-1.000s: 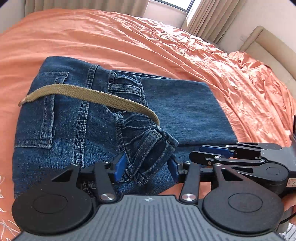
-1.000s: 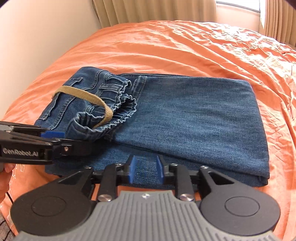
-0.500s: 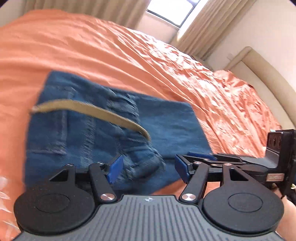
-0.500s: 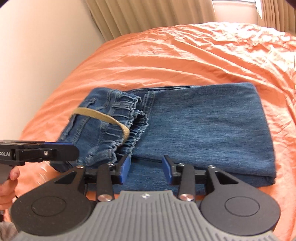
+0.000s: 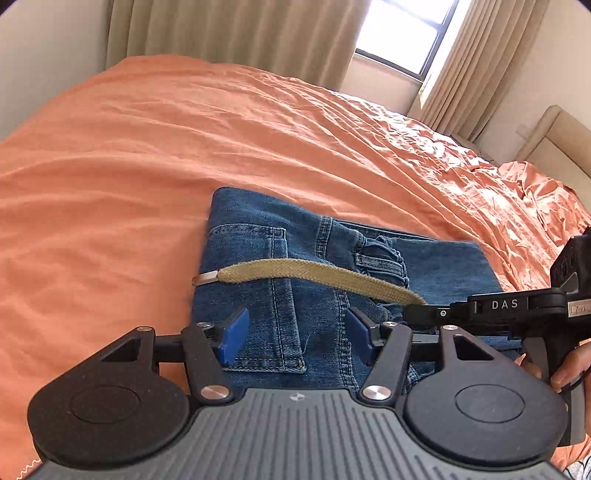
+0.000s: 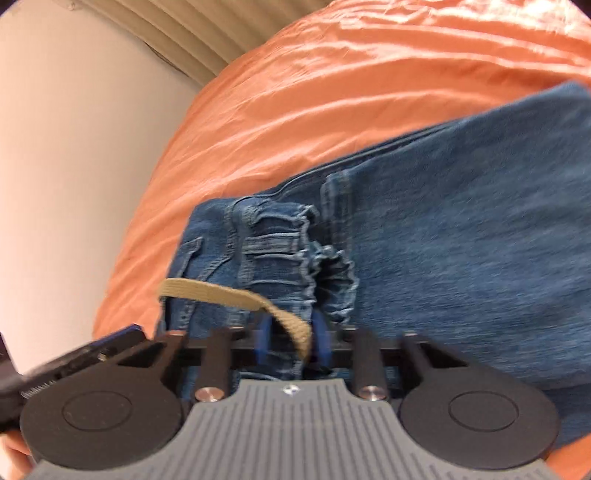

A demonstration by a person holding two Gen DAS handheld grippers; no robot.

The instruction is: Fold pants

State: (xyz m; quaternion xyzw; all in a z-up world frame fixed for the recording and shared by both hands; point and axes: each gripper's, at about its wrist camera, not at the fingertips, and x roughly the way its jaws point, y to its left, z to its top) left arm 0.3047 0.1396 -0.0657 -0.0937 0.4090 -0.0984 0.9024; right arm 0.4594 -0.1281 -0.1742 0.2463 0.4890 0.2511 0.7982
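One pair of folded blue jeans [image 5: 332,258] lies on an orange bedspread [image 5: 147,166]. One tan drawstring [image 5: 314,273] crosses its back pocket. Left wrist view alone shows the window [image 5: 399,33] and the headboard [image 5: 554,144]. Left gripper [image 5: 295,338]: jaws wide, closing, hovering above the denim with nothing gripped. Right gripper [image 6: 291,341]: jaws narrow, closing around the drawstring and waistband; actual contact unclear through blur. Right wrist view alone shows the gathered waistband [image 6: 317,266]. Curtains [image 5: 221,33] line the pale wall [image 6: 74,147].

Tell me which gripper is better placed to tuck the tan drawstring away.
Right. The right gripper is closing around the drawstring; the left gripper hangs open over the jeans.
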